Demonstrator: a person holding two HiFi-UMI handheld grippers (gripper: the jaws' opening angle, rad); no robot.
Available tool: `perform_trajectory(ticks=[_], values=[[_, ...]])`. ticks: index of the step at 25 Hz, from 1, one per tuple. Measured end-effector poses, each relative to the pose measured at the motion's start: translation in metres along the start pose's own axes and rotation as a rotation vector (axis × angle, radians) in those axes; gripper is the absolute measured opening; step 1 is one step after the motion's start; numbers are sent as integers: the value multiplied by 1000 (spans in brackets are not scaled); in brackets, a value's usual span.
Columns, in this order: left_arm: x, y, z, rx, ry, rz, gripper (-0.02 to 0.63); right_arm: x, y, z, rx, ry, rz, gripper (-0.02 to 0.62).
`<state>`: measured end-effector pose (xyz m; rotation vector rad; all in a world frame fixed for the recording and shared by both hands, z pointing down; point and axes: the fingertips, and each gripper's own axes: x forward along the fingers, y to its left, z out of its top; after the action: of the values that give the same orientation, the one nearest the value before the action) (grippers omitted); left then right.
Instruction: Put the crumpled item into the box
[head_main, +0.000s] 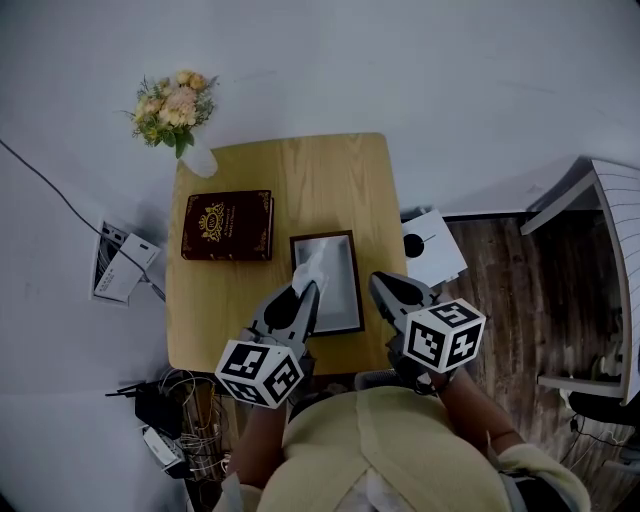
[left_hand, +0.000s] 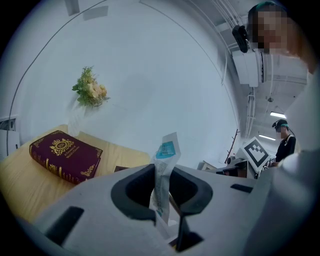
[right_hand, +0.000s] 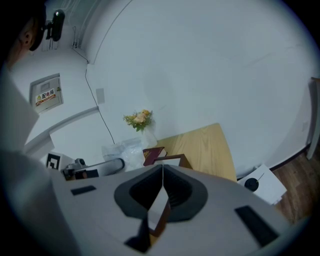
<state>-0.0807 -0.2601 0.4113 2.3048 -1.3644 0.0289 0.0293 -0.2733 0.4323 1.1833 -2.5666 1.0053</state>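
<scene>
Left gripper clamps crumpled wrapper above box

Left gripper, at frame centre, is clamped on the crumpled white paper strip with a teal label, over the left edge of the dark-framed rectangular box on the wooden table. Right gripper, just right, has its jaws together.

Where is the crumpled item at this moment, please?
In the head view, the crumpled item is held in the fingers of the left gripper, above the left side of the box, right of the red book.

Left tool holding crumpled item above box, right tool alongside, book nearby
</scene>
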Motion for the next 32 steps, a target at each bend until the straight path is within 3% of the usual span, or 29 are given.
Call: perform_trajectory(ticks=[6,12,15,32], values=[[9,8,-6,-1,36,33,71,7,-4,1,-6,16,10,29],[14,14,-4,27,13,73,73,11,-7,2,-1,24,17,29],[14,16,-3,15,-1,79,134,12,-7,2,-3,30,21,29],[4,19,-5,-31,-13,87,128,9,-5,-2,-7,35,25,29]])
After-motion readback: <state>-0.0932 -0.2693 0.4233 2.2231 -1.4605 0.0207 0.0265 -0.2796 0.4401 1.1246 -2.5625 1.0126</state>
